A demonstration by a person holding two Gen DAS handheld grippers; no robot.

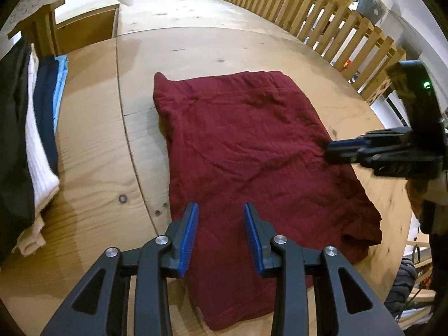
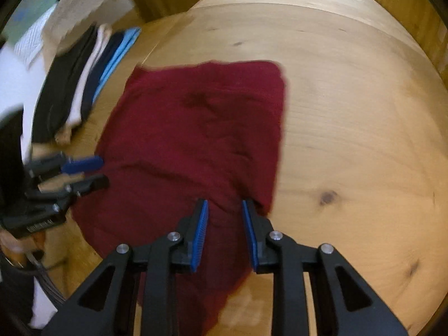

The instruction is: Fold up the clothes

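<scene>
Both black two-finger grippers with blue ribbed pads are seen with their jaws parted and nothing held: the left gripper [image 1: 221,235] hovers over the near left part of the dark red, crumpled cotton-like garment [image 1: 252,151], and the right gripper [image 2: 225,232] over its near right corner. In the left wrist view the right gripper [image 1: 352,151] is seen side-on at the garment's right edge, its jaws hard to judge from there.

The garment is spread on the pale wooden tabletop [image 1: 92,145], roughly in the middle, already doubled into a rough rectangle with a ragged near end. Soft, light and limp handling is to be expected; it should drape and slide easily on the smooth wood, and no harm from firm pinching is likely. A hold is best taken at the two near corners, through all layers. A stack of folded clothes in black, white, navy and light blue [image 1: 36,128] lies at the far left.
</scene>
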